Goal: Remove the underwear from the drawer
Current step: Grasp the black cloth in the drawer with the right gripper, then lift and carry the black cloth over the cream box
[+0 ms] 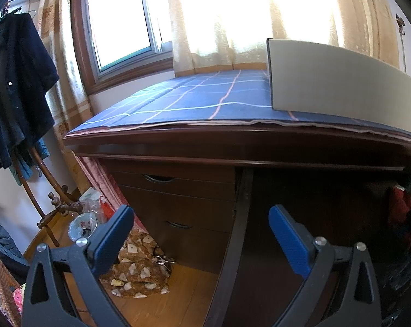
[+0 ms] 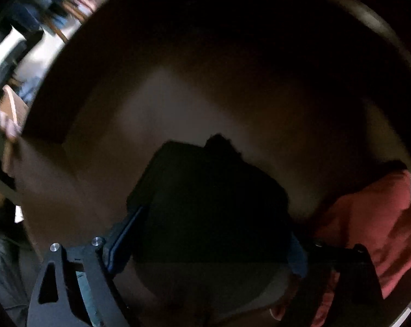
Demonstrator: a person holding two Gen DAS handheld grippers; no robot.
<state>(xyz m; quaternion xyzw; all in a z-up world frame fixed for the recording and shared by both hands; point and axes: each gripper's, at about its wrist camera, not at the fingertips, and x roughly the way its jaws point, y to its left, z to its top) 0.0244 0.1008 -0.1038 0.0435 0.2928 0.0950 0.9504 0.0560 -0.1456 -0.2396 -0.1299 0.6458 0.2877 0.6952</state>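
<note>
Underwear, a dark folded fabric bundle [image 2: 205,204], lies on the brown floor of the wooden drawer [image 2: 232,95], directly between the fingers of the right gripper [image 2: 213,234]. Those blue-padded fingers [image 2: 123,234] stand wide apart, one at each side edge of the bundle; in the dim, blurred picture I cannot tell whether the pads touch the cloth, and they do not look pressed into it. Just outside the right-hand finger a crumpled red garment [image 2: 374,223] fills the drawer's corner.

The left gripper [image 1: 202,234] is spread wide too, its blue pads [image 1: 290,242] holding nothing. Beyond its fingertips stands a dark brown wooden desk [image 1: 232,141], with closed drawer fronts [image 1: 178,204] ahead of the left finger and a shadowed recess ahead of the right. A brown patterned cloth [image 1: 140,269] sits heaped on the wooden floor below the left finger. On top, a blue checked cloth [image 1: 192,98] covers the desk, with a grey board [image 1: 341,81] upright on it.
</note>
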